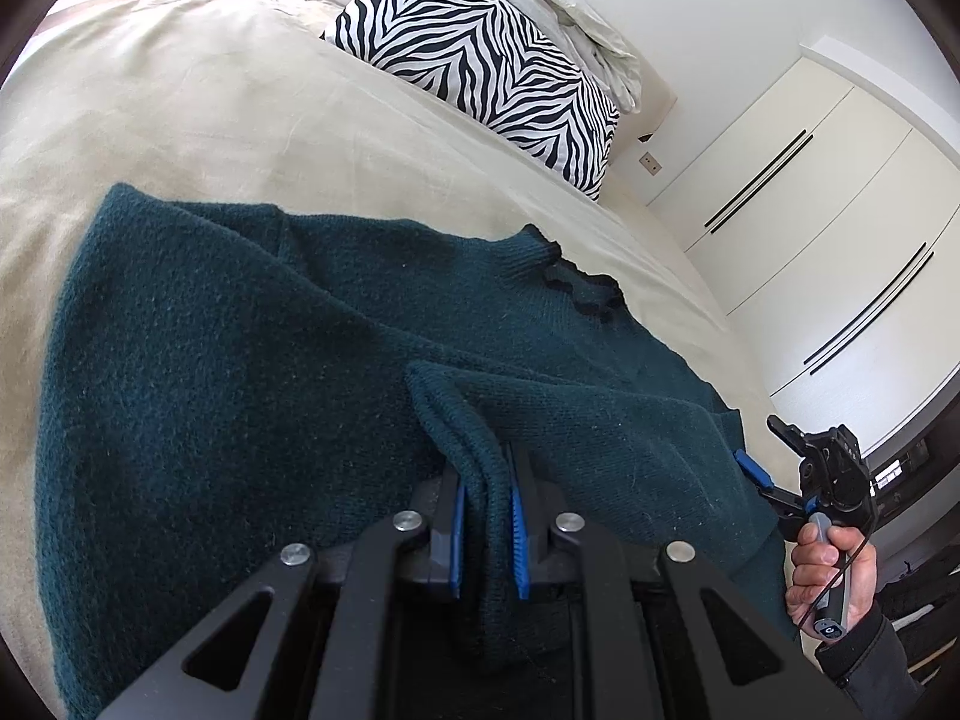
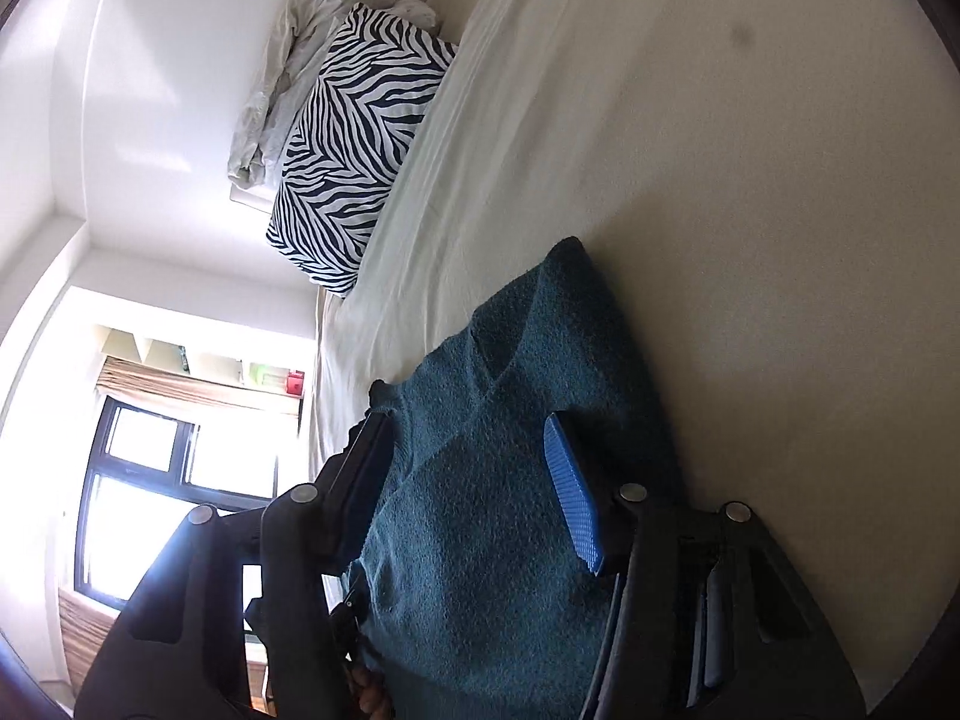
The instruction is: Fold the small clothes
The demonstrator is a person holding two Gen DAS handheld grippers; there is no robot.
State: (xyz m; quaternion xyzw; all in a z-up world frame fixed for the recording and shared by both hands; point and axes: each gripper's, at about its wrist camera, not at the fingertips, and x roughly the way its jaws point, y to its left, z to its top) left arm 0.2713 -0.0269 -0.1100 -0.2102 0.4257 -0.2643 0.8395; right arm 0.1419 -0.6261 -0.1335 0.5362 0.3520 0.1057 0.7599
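Sweater, dark teal, lying spread on bed, one part folded over middle. We are seeing left gripper pinching ribbed edge of fold between blue pads, jaws nearly together. Right gripper standing spread, sweater passing between jaws, pads not pressing it. Hand gripping right handle at bed edge. Zebra pillow lying beyond sweater, well apart.

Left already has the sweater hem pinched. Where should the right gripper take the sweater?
Grip the sweater at its free near edge beside the left gripper, coming in low from the bed's near side: there the knit hangs loose, and the right gripper is open.
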